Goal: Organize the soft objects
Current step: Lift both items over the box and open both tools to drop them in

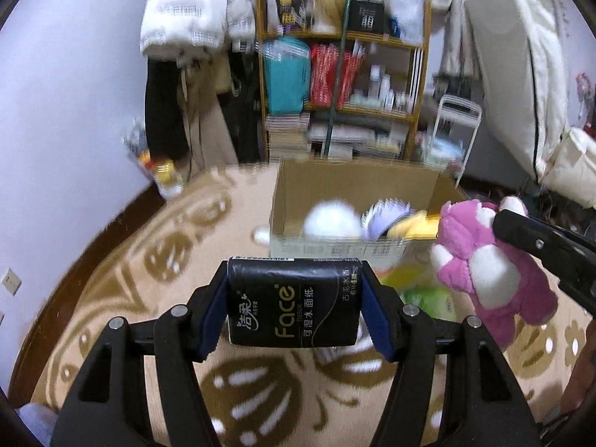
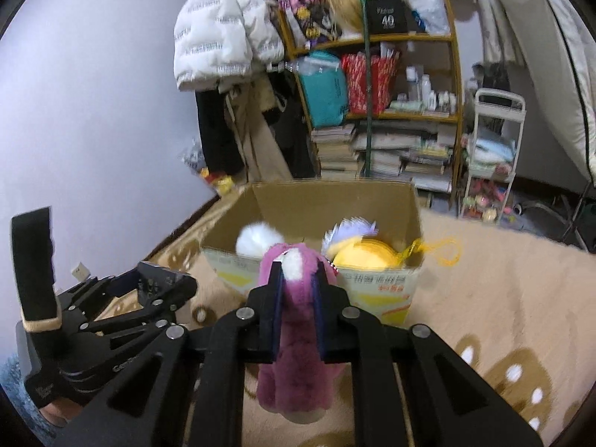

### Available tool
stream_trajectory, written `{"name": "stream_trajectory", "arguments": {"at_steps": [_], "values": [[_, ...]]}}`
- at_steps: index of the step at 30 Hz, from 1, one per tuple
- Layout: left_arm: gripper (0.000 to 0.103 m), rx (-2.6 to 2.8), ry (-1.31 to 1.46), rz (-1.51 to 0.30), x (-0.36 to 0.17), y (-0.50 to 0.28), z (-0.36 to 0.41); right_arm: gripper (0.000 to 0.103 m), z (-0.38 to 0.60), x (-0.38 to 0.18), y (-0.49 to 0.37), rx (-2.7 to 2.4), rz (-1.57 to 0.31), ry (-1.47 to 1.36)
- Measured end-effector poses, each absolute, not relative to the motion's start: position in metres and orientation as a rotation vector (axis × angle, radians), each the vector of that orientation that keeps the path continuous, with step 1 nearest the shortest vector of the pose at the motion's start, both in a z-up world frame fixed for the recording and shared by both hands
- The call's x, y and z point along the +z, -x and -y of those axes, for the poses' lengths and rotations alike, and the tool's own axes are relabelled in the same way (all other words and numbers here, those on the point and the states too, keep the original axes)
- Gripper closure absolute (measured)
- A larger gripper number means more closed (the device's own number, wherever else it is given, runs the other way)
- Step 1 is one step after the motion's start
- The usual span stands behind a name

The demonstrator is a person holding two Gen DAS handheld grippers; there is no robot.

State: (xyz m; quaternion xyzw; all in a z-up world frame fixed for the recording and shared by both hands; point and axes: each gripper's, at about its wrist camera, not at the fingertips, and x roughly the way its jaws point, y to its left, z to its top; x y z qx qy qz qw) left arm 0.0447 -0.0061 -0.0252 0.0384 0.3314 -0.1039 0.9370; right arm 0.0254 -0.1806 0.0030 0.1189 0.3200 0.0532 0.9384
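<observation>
The left claw (image 1: 294, 298) points forward and somewhat downward, its blue-padded fingers (image 1: 215, 313) spread partway and pressed against both sides of a black tissue pack (image 1: 294, 300), which sits square between them. The right claw (image 2: 296, 298) also tilts downward, its jaws drawn close together and pinching a pink plush toy (image 2: 290, 365) that hangs below the fingertips. In the right wrist view the left claw sits low at the left, just beside the right one.

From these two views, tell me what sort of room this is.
Most likely a lived-in bedroom or storage room at home. A wooden shelf is crammed with books and bottles, a white puffer jacket hangs by the wall, and a cardboard box of plush toys sits on a patterned rug.
</observation>
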Motion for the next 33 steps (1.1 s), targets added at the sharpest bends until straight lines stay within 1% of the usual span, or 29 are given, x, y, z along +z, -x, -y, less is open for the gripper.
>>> {"name": "stream_trajectory", "arguments": {"at_steps": [7, 13, 19, 25, 33], "values": [[0.040, -0.254, -0.100, -0.539, -0.001, -0.046, 0.017, 0.088, 0.199, 0.022, -0.034, 0.075, -0.555, -0.242], [0.040, -0.291, -0.093, -0.497, 0.014, -0.060, 0.030, 0.088, 0.210, 0.025, -0.048, 0.056, -0.514, -0.249], [0.040, -0.314, -0.157, -0.432, 0.024, -0.078, 0.051, 0.088, 0.211, 0.028, -0.060, 0.040, -0.480, -0.223], [0.040, -0.306, -0.133, -0.420, 0.019, -0.099, 0.060, 0.088, 0.212, 0.027, -0.068, 0.034, -0.472, -0.214], [0.040, -0.293, -0.132, -0.472, -0.009, -0.121, 0.061, 0.088, 0.209, 0.013, -0.091, 0.032, -0.459, -0.197]]}}
